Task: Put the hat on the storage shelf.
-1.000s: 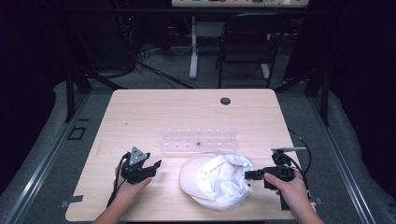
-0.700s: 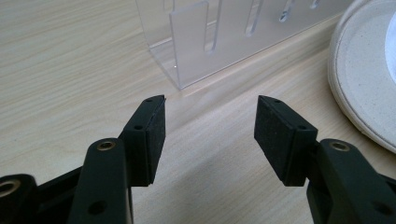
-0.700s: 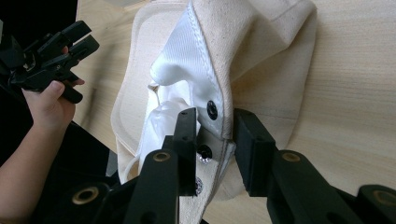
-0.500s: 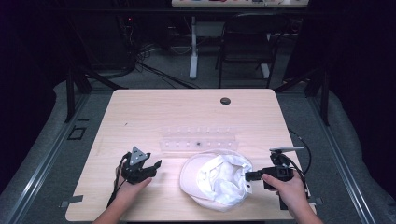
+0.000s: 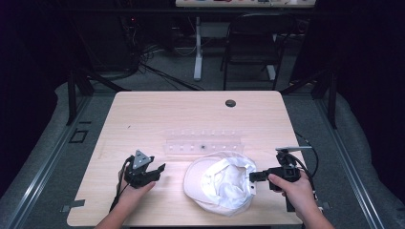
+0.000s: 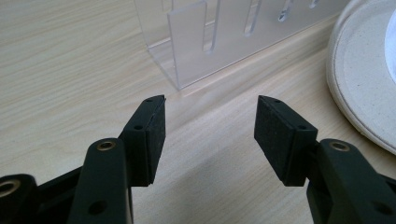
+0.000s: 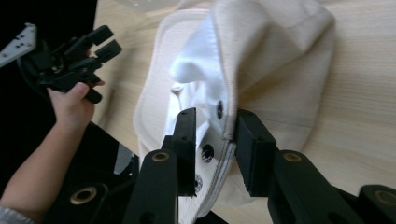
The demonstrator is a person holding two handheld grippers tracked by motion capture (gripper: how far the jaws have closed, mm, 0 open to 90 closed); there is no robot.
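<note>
A cream hat [image 5: 222, 186] with a white lining lies upside down near the table's front edge. My right gripper [image 5: 251, 180] comes in from the hat's right side. In the right gripper view the hat's [image 7: 280, 70] stitched edge with its black snaps stands between the jaws of my right gripper [image 7: 215, 140]. The pads press on it, though the jaws have just been opening a little. My left gripper [image 5: 160, 171] rests left of the hat. It stands open [image 6: 210, 121] over bare wood with nothing between its pads, and the hat's rim [image 6: 364, 79] lies off to its right.
A clear acrylic rack [image 5: 203, 143] with slots stands just behind the hat, close ahead of the left gripper [image 6: 210, 42]. A dark round grommet [image 5: 230, 103] sits at the back of the wooden table [image 5: 143, 119]. A chair and cables lie beyond the table's far edge.
The right gripper's jaws have drawn in around the hat's right edge. The left gripper and the rack have not moved.
</note>
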